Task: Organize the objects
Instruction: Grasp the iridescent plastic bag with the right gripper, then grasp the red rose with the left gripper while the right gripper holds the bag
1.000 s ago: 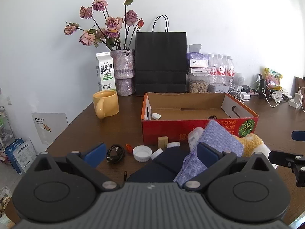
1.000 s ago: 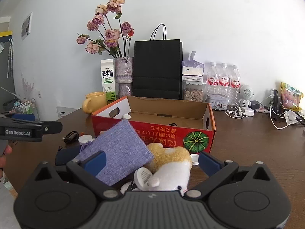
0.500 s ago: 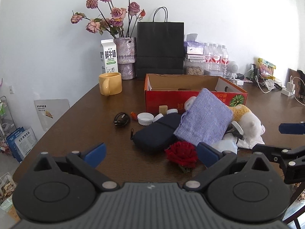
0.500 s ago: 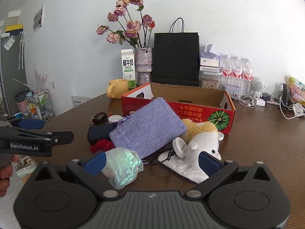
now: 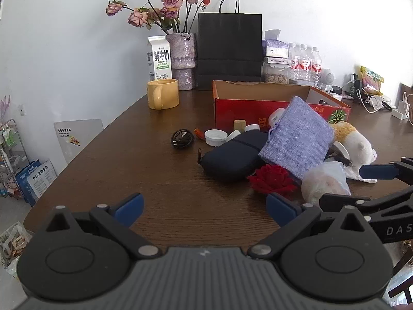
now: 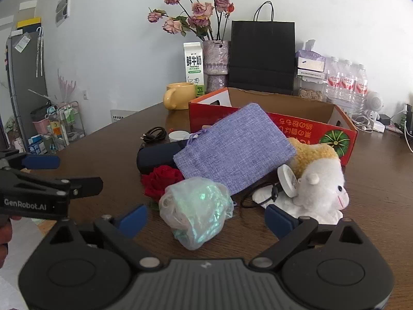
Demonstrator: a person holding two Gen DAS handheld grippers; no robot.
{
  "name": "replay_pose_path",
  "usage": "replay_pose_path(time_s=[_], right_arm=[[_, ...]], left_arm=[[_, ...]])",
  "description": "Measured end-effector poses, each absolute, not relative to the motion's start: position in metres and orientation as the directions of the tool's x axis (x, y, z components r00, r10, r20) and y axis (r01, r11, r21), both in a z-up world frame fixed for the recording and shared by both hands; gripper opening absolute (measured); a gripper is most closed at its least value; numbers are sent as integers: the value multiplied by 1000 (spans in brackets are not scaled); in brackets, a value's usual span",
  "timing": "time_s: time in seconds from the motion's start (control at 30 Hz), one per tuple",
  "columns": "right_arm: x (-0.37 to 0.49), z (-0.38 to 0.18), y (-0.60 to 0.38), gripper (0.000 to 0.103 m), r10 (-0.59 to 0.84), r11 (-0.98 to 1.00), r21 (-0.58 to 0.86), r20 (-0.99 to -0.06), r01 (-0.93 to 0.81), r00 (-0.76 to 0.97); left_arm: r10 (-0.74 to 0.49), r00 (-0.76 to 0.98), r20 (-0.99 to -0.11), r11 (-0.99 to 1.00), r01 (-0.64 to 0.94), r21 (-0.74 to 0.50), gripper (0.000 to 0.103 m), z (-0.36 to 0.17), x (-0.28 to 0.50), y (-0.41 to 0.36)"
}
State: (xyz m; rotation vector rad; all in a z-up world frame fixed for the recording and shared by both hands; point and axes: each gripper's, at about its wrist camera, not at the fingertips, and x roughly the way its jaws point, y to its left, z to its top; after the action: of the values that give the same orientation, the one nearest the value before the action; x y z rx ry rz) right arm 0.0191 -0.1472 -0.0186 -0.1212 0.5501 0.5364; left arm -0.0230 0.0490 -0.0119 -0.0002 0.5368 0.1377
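**Clutter waits beside an open box as two grippers line up**

Clutter for sorting sits heaped in the middle of the right wrist view: a crinkled iridescent plastic bag [image 6: 197, 210] at lower centre, a red fabric rose [image 6: 162, 179] touching its left side, a lilac woven pouch [image 6: 233, 149] propped above them over a dark zip case [image 6: 157, 156], and a white-and-yellow plush toy [image 6: 321, 183] to the right, a white round tag and a thin black cord tucked against it. Behind the heap stands the red cardboard box [image 6: 308, 126], open-topped, its floor mostly hidden from this angle. Bottle caps [image 5: 215, 137], a small wooden block [image 5: 238, 124] and a coiled black cable [image 5: 182, 138] lie on the brown table [image 5: 129, 160] left of the box.

Nothing looks packed yet; the work appears to be at the approach for a first pick. The right gripper [image 6: 206, 218] stands wide, its jaws having just narrowed a little, with the plastic bag between the blue pads but not pinched. The left gripper [image 5: 205, 204] is spread wide over bare tabletop at lower centre of its own view, holding nothing, the rose just ahead of its right pad.

Next, the right gripper would likely need to ease forward and close gently on the bag, which should crumple rather than resist, then lift it toward the box without dragging the rose along.
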Motion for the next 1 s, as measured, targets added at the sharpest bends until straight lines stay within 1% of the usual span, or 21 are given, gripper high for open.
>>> replay_pose_path(time_s=[0.03, 0.1, 0.13, 0.2, 0.3, 0.4, 0.5, 0.7, 1.0], right_arm=[[23, -20, -144, 90, 456, 853, 30, -529, -521, 716], [31, -24, -137, 80, 457, 849, 25, -535, -528, 710], [33, -26, -134, 77, 459, 846, 23, -541, -533, 705], [37, -29, -132, 60, 466, 839, 29, -552, -543, 691], [33, -31, -133, 47, 478, 834, 35, -545, -551, 689], [29, -28, -137, 44, 491, 829, 38, -525, -558, 695], [25, -24, -142, 42, 499, 829, 41, -507, -558, 703], [19, -15, -161, 42, 486, 847, 46, -466, -529, 739], [21, -7, -198, 42, 419, 895, 42, -422, -444, 804]], left_arm=[[133, 849, -512, 990, -134, 36, 103, -12, -22, 50], [136, 846, -515, 990, -137, 36, 103, -14, -21, 51], [136, 846, -516, 990, -138, 36, 103, -14, -21, 52], [139, 843, -520, 989, -140, 37, 103, -15, -19, 52], [136, 841, -523, 990, -137, 37, 103, -17, -16, 51], [135, 841, -523, 990, -134, 39, 103, -16, -14, 49], [129, 843, -522, 991, -129, 36, 103, -16, -12, 46], [103, 846, -523, 994, -104, 28, 103, -17, 0, 33], [50, 844, -533, 999, -32, 43, 103, -23, 27, 1]])
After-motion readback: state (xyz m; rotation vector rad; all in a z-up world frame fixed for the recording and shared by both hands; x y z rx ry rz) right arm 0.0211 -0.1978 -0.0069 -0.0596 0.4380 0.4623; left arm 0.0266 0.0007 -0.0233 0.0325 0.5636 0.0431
